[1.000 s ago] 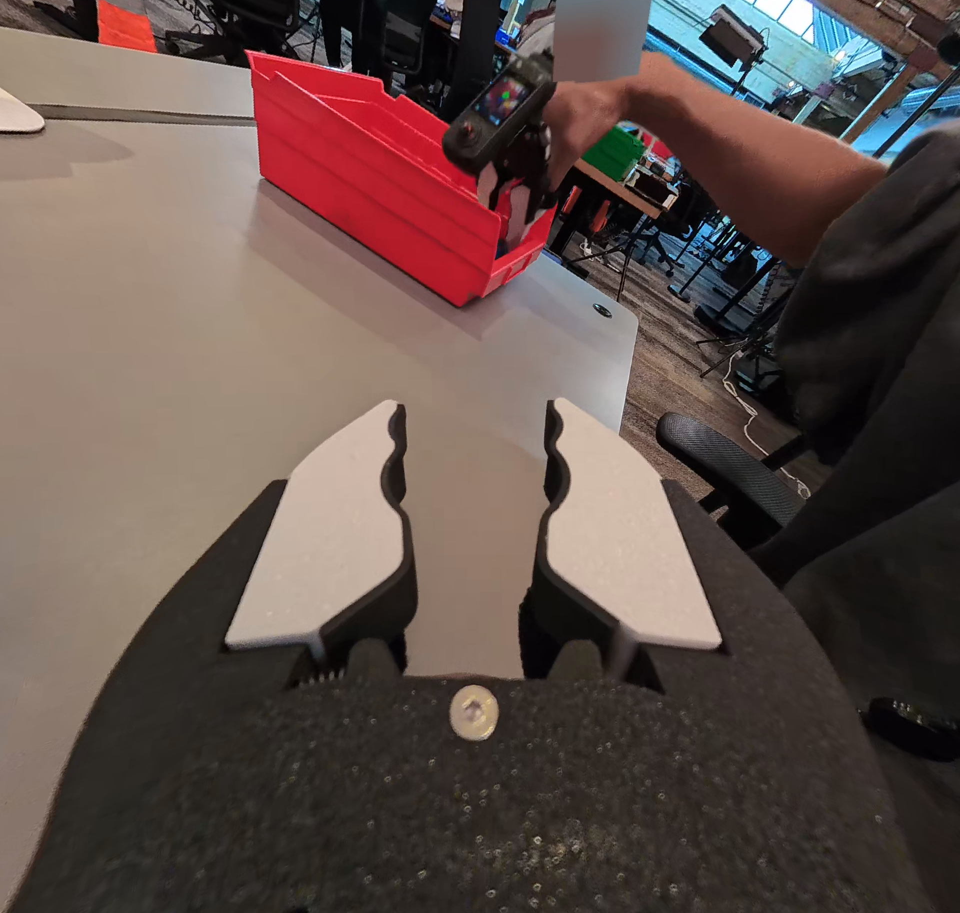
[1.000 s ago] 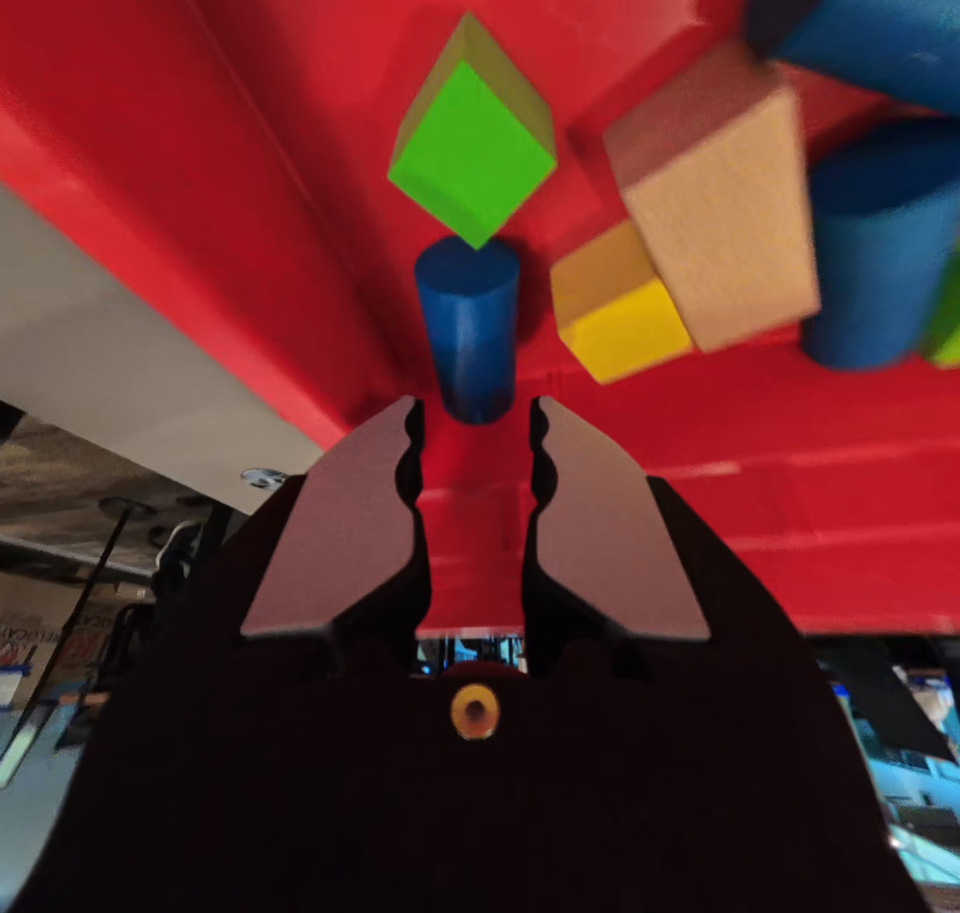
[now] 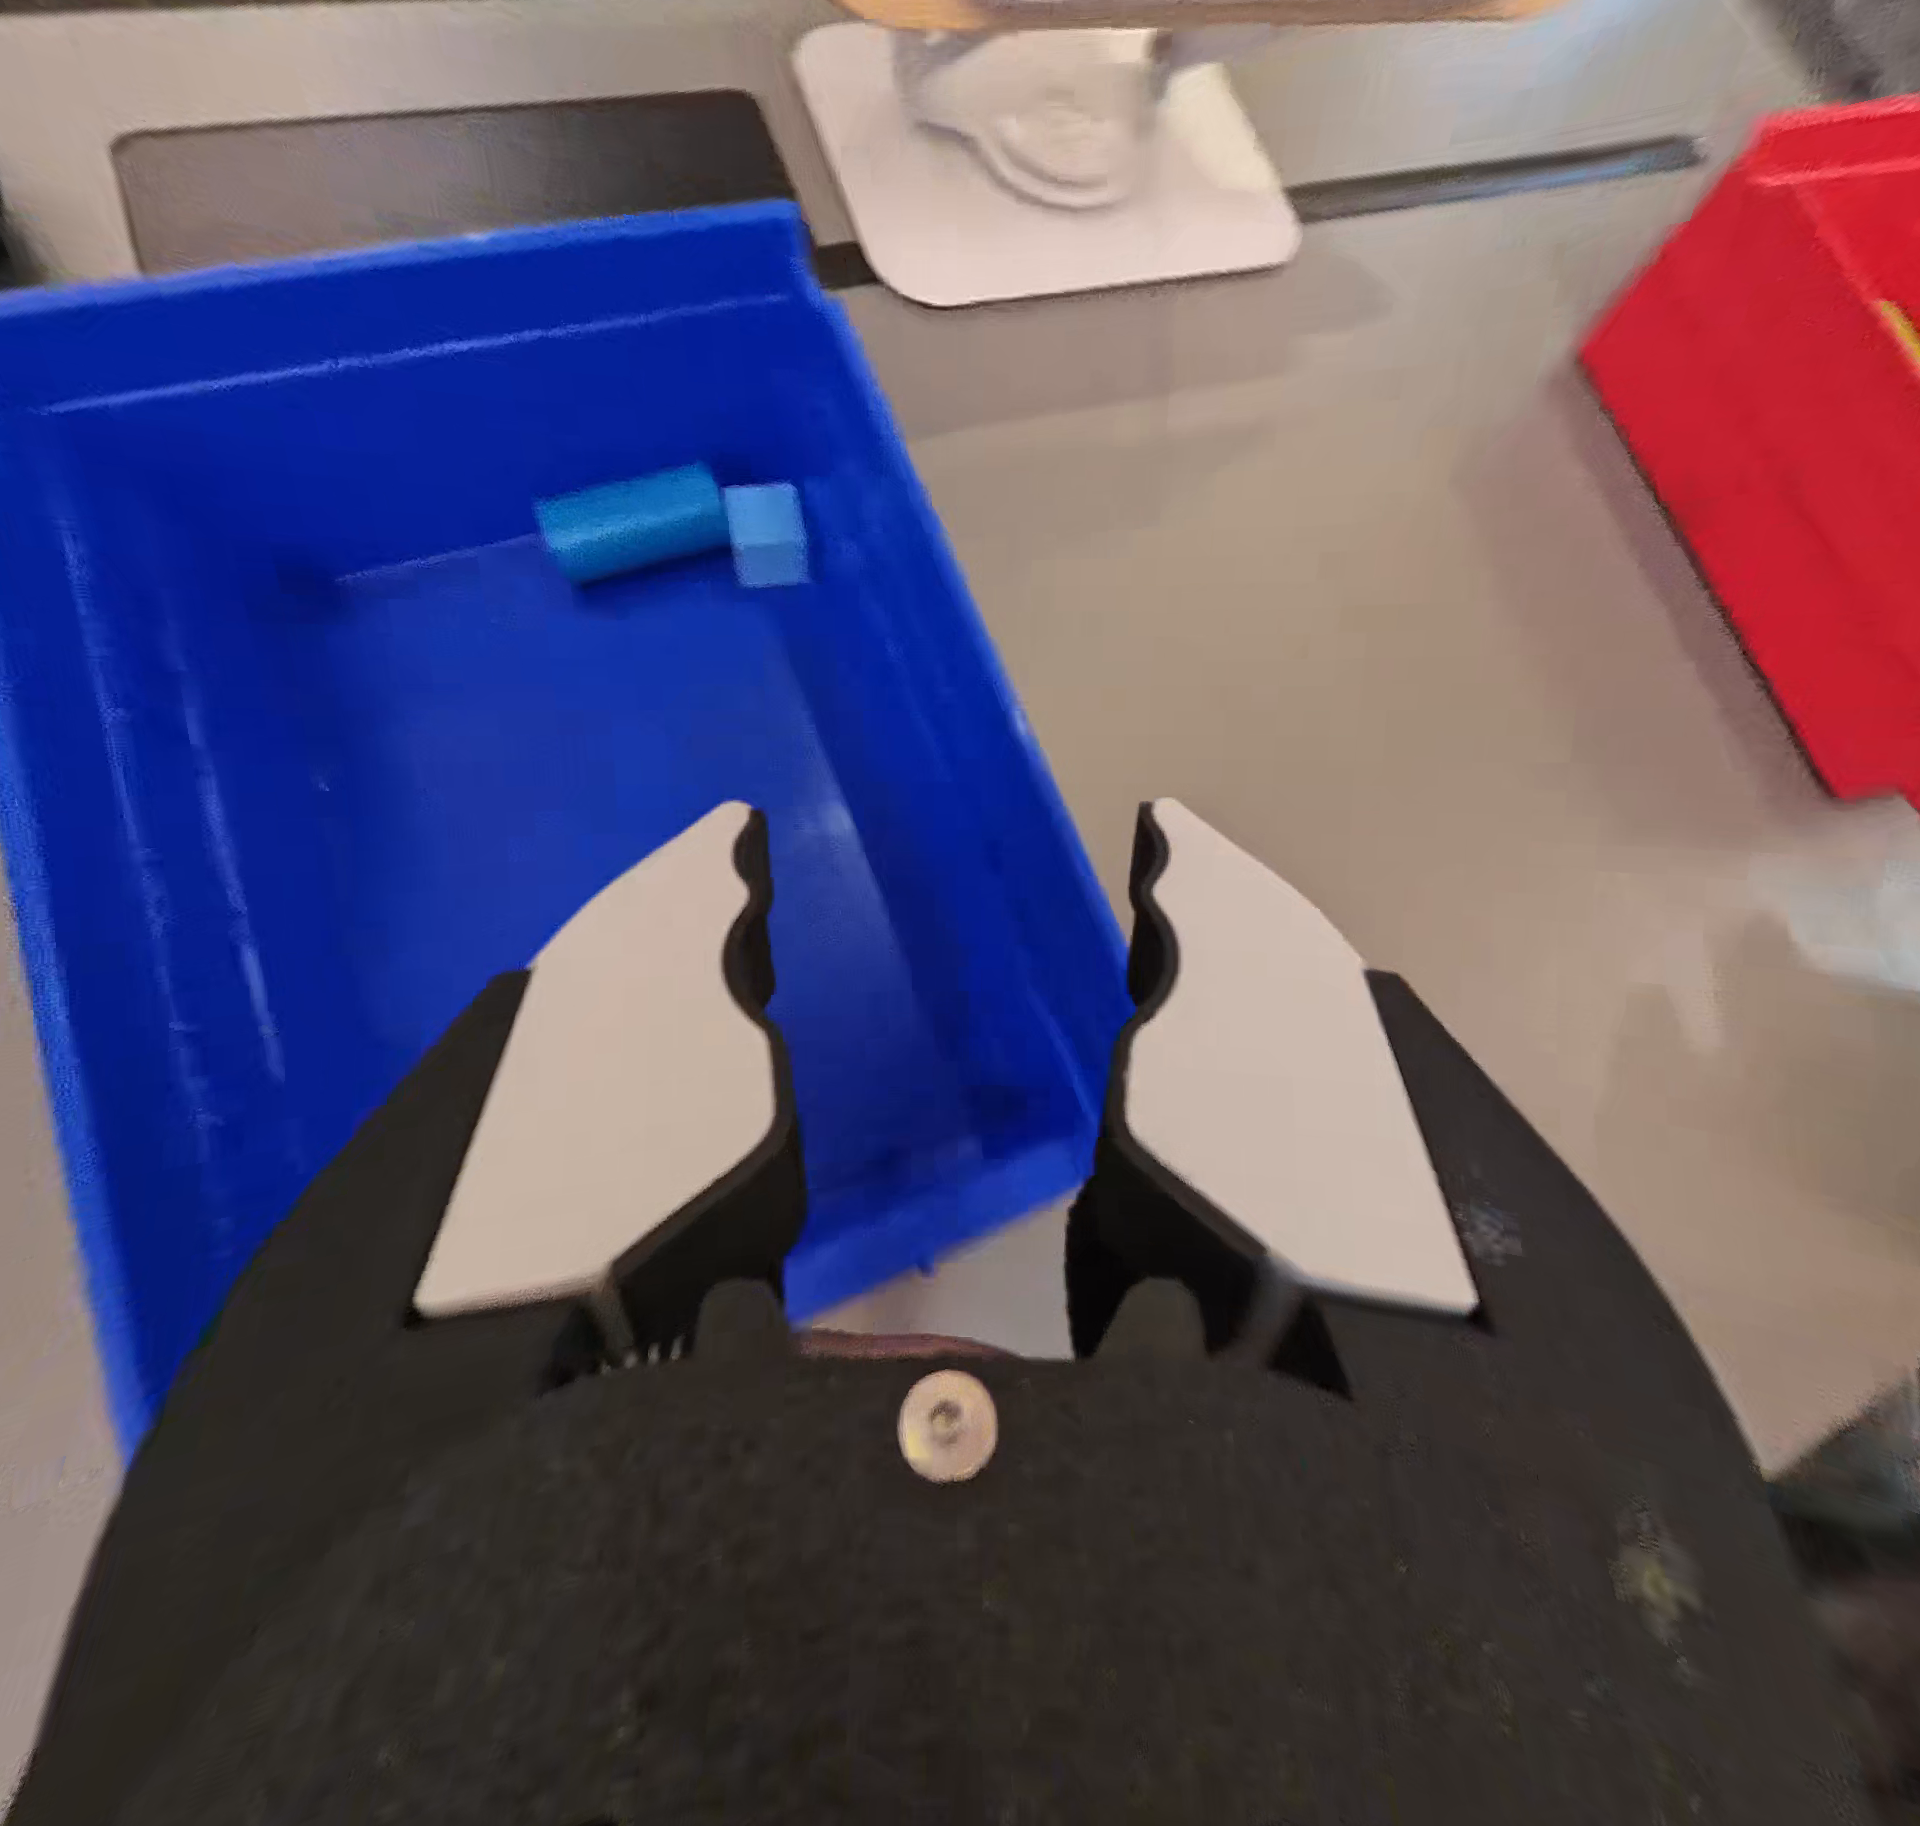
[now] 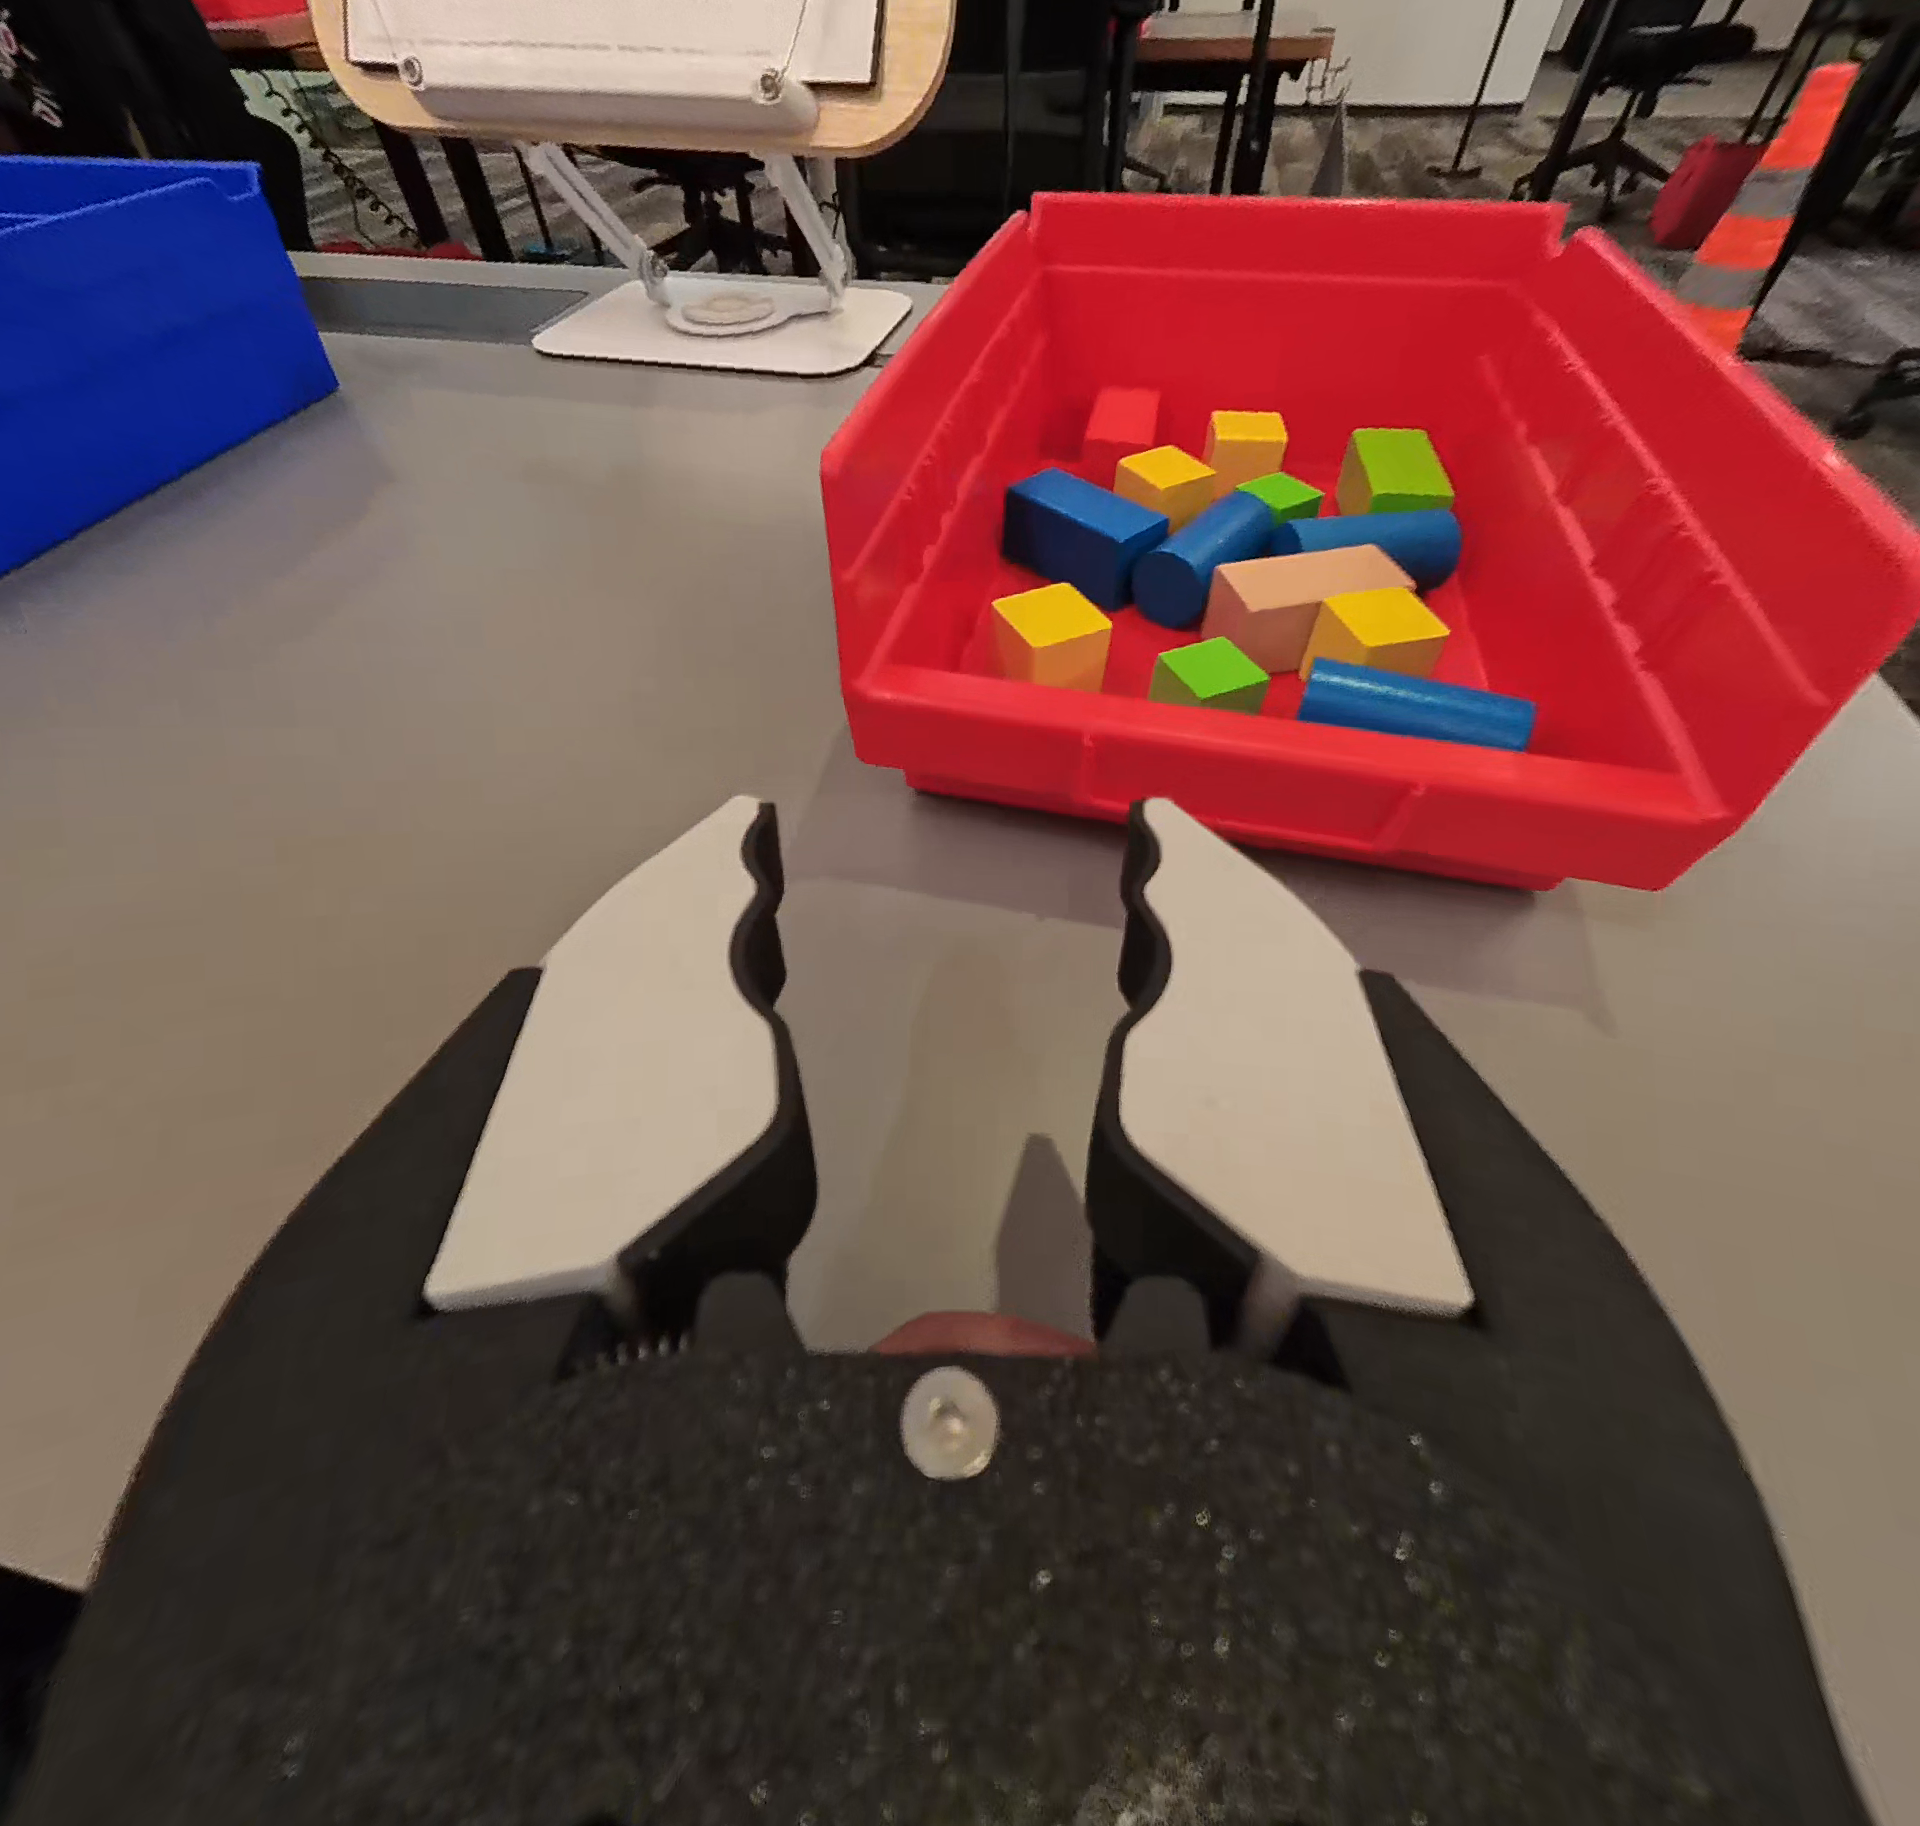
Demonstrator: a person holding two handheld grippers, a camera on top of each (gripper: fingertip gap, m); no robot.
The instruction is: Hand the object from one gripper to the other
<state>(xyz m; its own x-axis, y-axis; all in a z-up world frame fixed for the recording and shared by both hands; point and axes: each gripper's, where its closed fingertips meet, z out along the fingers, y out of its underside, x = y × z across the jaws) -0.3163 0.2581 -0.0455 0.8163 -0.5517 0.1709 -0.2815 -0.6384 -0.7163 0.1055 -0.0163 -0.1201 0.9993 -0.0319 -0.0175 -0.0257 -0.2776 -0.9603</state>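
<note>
Blocks [image 4: 1226, 571] in red bin [image 4: 1351, 800], grey table [image 4: 520, 685], office chairs behind.

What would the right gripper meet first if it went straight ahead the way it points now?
Probably the grey table, since the open right gripper tilts downward; the red bin lies just right of that line. Depth is uncertain.

Grey table [image 4: 520, 737]: blue bin [image 3: 312, 841], red bin [image 4: 1299, 800], white stand base [image 4: 727, 322]
</note>
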